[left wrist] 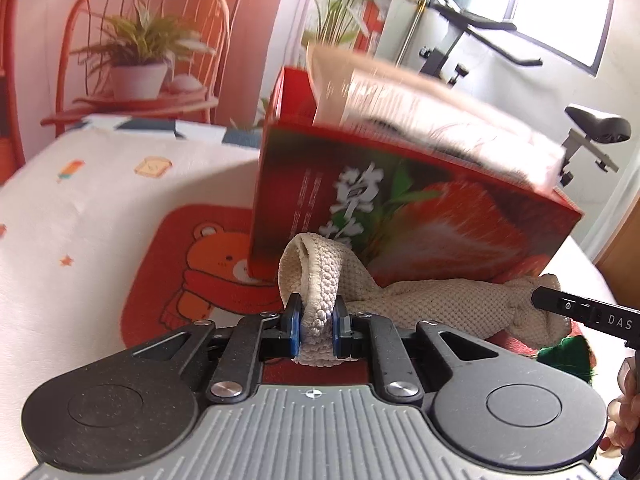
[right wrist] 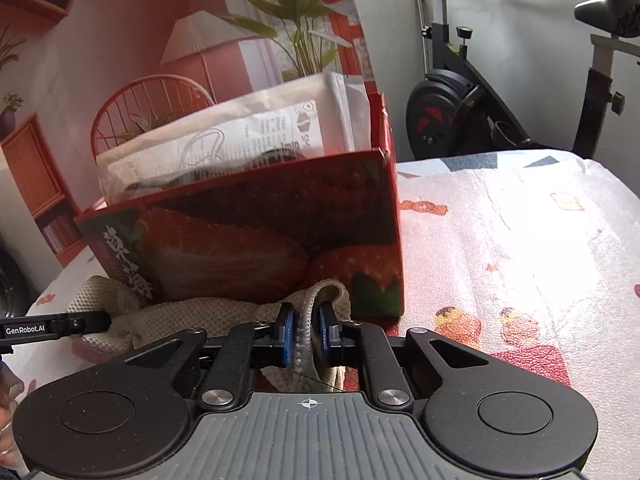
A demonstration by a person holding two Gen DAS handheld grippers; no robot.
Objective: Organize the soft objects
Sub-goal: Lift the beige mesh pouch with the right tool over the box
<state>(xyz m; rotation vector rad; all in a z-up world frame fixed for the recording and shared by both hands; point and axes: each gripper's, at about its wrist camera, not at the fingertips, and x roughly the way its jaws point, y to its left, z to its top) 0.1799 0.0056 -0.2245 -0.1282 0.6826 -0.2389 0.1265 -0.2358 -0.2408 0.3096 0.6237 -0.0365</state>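
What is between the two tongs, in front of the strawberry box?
The cream knitted cloth stretches between the left tongs and right tongs, each pinching one end; the left wrist view shows it.

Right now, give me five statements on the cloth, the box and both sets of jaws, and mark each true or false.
1. The left gripper is shut on the cream knitted cloth. True.
2. The right gripper hangs open with nothing between its jaws. False: it is shut on another part of the same cloth.
3. The cloth lies inside the red strawberry box. False: it is in front of the box, outside it.
4. A white plastic packet sticks up out of the box. True.
5. The box stands on a bare wooden table. False: it stands on a printed cover.
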